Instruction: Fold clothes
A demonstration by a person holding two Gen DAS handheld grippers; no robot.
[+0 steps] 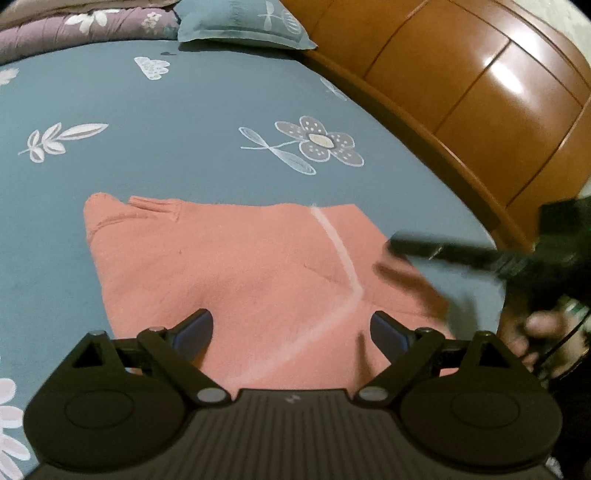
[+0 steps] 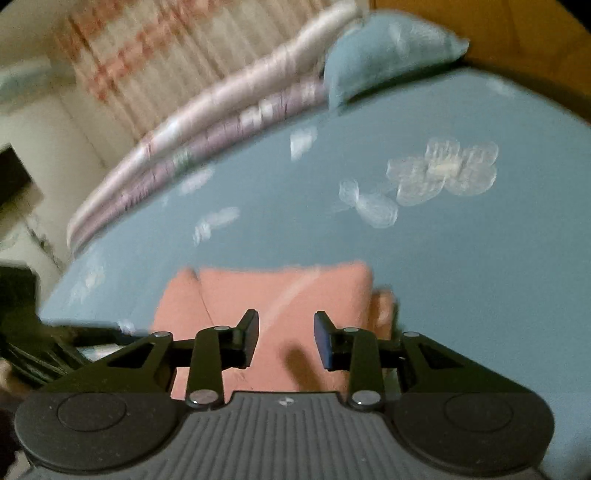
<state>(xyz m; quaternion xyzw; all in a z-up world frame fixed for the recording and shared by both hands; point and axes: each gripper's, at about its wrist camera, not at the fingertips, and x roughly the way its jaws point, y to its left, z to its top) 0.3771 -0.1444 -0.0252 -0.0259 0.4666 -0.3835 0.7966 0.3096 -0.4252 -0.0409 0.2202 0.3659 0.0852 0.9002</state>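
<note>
A pink garment with a pale diagonal stripe lies flat on the blue floral bed sheet, its cuffed end at the far left. My left gripper hovers over the garment's near part, open wide with nothing between the fingers. My right gripper comes in blurred from the right, over the garment's right edge. In the right wrist view the same garment lies just ahead, and the right gripper is open by a narrow gap with only cloth behind it. A hand holds the right gripper.
A glossy wooden headboard runs along the bed's right side. A blue pillow and a folded purple floral quilt lie at the far end. The right wrist view is blurred, with striped curtains beyond the bed.
</note>
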